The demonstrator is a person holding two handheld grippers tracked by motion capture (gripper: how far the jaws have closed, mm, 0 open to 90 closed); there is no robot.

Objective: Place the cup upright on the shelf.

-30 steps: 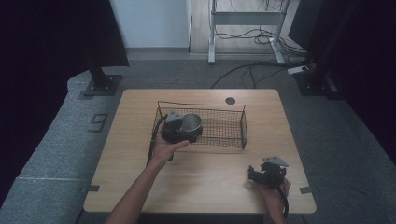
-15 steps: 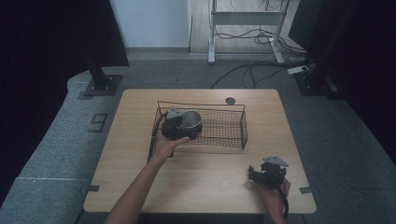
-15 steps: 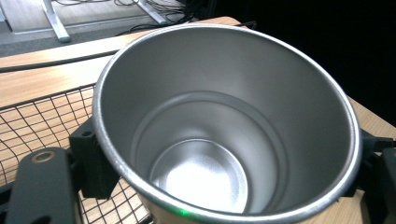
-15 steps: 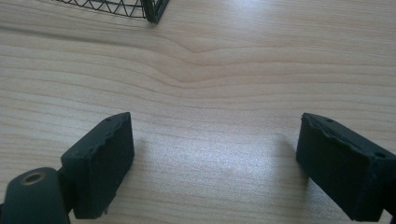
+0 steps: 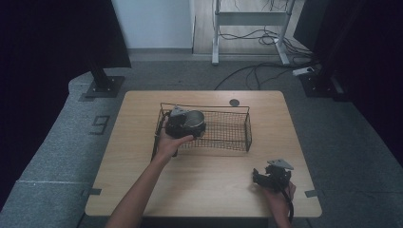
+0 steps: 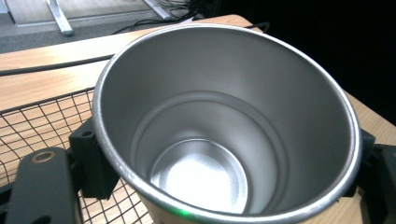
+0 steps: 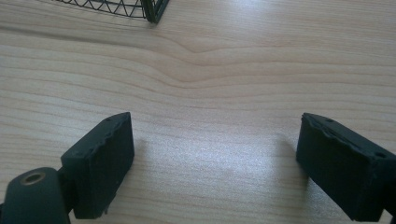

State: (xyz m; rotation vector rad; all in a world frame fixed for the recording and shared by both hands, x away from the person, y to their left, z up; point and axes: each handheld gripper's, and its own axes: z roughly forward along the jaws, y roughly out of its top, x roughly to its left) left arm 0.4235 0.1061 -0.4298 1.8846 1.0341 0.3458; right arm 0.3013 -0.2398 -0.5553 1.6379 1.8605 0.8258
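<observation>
1. The left gripper (image 5: 183, 124) has its jaws clamped on a steel cup (image 5: 194, 121) at the left end of the wire basket (image 5: 236, 134), above the mesh floor. I can't tell if the cup's base touches the mesh.
2. The cup's smooth wall could slip between the pads, I'd say; or its base could catch the basket's rim and tip.
3. The cup's mouth faces up, its long axis roughly upright, leaning slightly.
4. The right gripper (image 5: 272, 176) rests on the table (image 5: 214, 166), near the basket's right front corner, jaws wide apart, nothing between them.
</observation>
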